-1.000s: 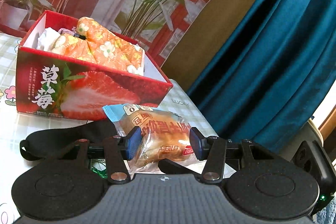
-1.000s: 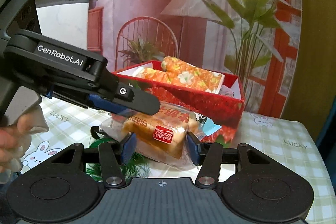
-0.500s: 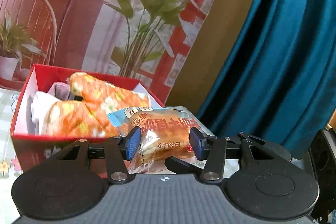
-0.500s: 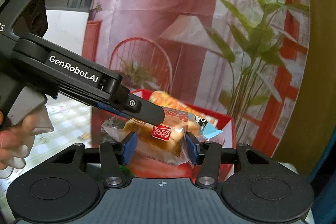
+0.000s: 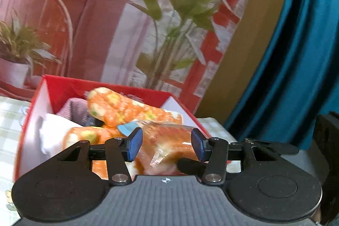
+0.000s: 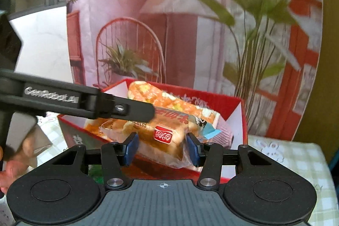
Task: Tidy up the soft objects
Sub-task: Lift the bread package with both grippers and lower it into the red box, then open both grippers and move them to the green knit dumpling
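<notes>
Wrapped bread [image 6: 163, 137] held at both ends: left hand-held gripper [image 5: 166, 146] and right hand-held gripper [image 6: 162, 148] each clamped on packet, sharing soft load so it stays level. Bread hangs over red box [image 6: 235, 103], above orange floral cloth [image 5: 118, 109], likely for dropping in.

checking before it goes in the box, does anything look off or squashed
Nothing is spilled or torn. One oddity: both claws, left and right, grip the same wrapped bread at once, its wrapper crinkled at the pads. It hangs over the red box, already holding orange floral cloth.
</notes>
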{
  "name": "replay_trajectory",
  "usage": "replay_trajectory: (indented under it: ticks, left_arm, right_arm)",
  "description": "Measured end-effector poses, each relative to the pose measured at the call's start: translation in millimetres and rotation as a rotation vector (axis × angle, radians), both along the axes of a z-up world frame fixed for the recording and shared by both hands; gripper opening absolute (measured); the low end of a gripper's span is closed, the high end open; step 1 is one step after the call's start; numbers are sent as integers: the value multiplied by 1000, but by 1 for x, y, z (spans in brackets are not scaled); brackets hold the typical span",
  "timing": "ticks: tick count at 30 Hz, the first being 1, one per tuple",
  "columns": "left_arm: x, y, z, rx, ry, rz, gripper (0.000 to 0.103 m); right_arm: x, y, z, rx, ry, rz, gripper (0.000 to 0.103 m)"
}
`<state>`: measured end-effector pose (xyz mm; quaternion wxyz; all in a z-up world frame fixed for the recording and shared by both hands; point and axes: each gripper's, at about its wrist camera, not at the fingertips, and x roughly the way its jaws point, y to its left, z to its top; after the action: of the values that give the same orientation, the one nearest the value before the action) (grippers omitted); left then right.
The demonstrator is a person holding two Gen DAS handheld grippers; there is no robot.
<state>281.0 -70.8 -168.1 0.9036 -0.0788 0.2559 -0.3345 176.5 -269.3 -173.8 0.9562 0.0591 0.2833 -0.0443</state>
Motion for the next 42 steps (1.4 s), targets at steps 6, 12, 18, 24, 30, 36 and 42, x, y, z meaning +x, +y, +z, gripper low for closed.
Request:
replay_trajectory:
  ticks: [6, 12, 18, 24, 30, 36, 42]
  left_arm:
    - [-6, 16, 3, 76, -45, 39, 54]
    - [-7, 28, 5, 90, -34, 70, 53]
    - [-5, 30, 6, 104, -13, 95, 53]
    - [-2, 34, 7, 121, -6, 122, 53]
    - [-3, 35, 4, 137, 6, 133, 53]
    - [-11, 34, 8, 141, 5, 135, 53]
    - [-22, 35, 15, 171, -1, 136, 53]
  right_arm:
    - [9, -15, 6, 33, 74, -23, 51]
    - [10, -18, 24, 61, 54, -3, 24]
    - [49, -17, 21, 110, 151, 18, 15]
    - [83, -32, -9, 255, 321, -32, 5]
    - [82, -33, -45, 397, 397, -79, 0]
    - [78, -23, -36, 358, 382, -94, 1]
    - [64, -26, -15, 308, 316, -128, 13]
